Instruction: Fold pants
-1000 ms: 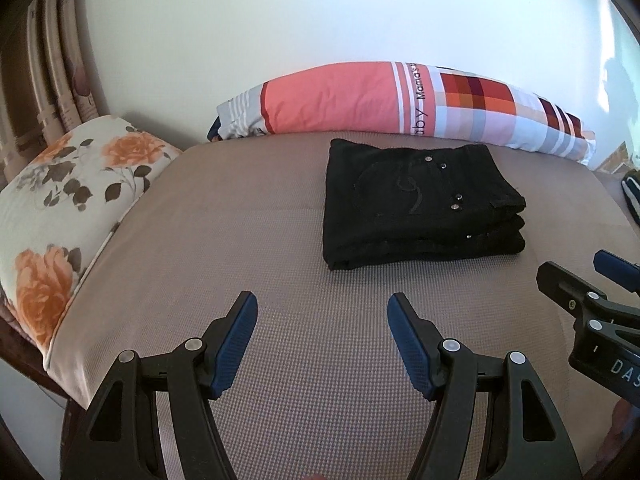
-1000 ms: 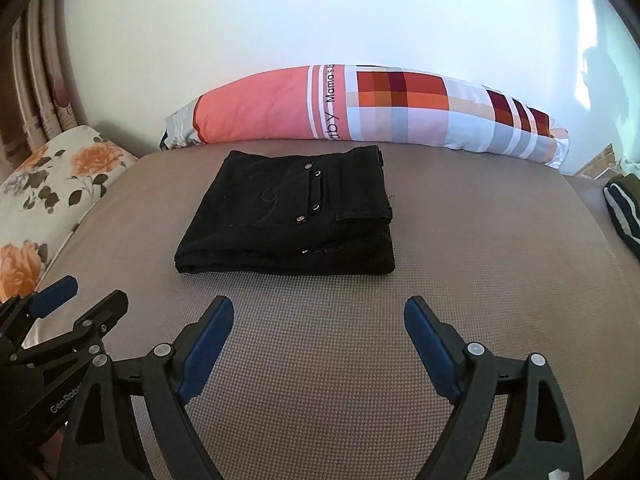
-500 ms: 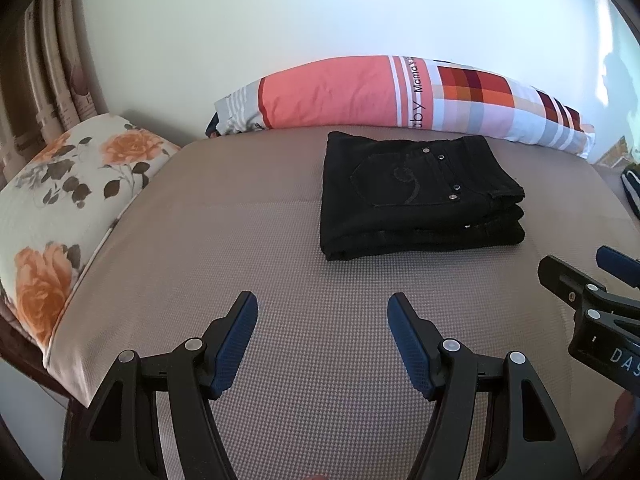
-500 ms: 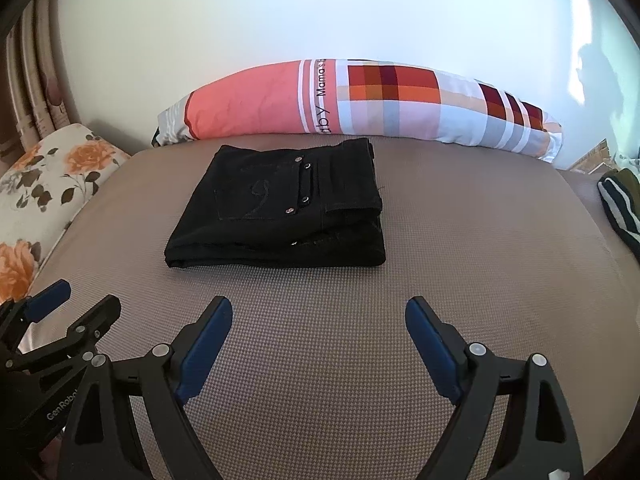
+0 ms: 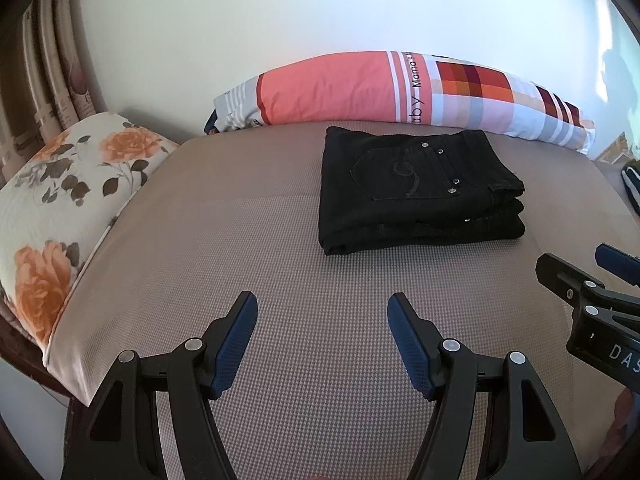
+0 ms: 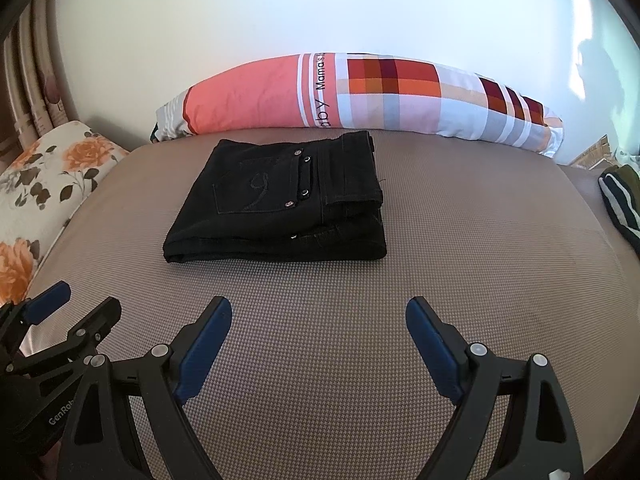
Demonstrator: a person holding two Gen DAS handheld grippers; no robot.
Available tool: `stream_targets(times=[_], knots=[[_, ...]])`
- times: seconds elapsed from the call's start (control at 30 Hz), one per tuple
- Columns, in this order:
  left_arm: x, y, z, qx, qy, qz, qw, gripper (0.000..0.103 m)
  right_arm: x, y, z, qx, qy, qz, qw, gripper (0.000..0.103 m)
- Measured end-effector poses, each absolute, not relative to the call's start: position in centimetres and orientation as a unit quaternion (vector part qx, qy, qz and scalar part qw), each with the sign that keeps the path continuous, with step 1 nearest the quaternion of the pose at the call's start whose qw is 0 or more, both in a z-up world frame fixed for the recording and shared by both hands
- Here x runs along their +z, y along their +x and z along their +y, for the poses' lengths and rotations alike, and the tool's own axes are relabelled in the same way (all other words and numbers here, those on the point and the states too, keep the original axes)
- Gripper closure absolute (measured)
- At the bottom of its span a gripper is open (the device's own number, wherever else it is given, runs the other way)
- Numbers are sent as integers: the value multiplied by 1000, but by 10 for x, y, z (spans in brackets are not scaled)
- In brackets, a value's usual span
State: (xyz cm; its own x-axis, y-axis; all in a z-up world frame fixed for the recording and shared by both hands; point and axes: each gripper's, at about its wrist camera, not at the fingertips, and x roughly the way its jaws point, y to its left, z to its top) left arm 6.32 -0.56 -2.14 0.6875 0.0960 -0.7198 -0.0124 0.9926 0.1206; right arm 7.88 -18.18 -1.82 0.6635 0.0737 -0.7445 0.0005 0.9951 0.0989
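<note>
The black pants (image 5: 416, 192) lie folded in a compact stack on the brown mattress (image 5: 240, 248), back pocket with rivets on top; they also show in the right wrist view (image 6: 280, 208). My left gripper (image 5: 322, 312) is open and empty, hovering over the mattress well short of the pants. My right gripper (image 6: 319, 314) is open and empty, also short of the pants. Each gripper appears at the edge of the other's view: the right one (image 5: 592, 280), the left one (image 6: 76, 312).
A long pink and plaid bolster pillow (image 5: 400, 92) lies along the white wall behind the pants. A floral pillow (image 5: 60, 192) sits at the left edge. A striped dark garment (image 6: 620, 204) lies at the far right. The mattress edge drops off at lower left.
Both grippers have drawn back slightly and tilted; the pants sit a little higher in the views. The pants have not moved. Both grippers stay open.
</note>
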Motion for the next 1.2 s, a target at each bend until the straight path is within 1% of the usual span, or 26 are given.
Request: stream_targets(times=[1.2], knots=[[-25,62,-9,21,63,398,915,35,-24,77,-178,18,34,418,908,16]])
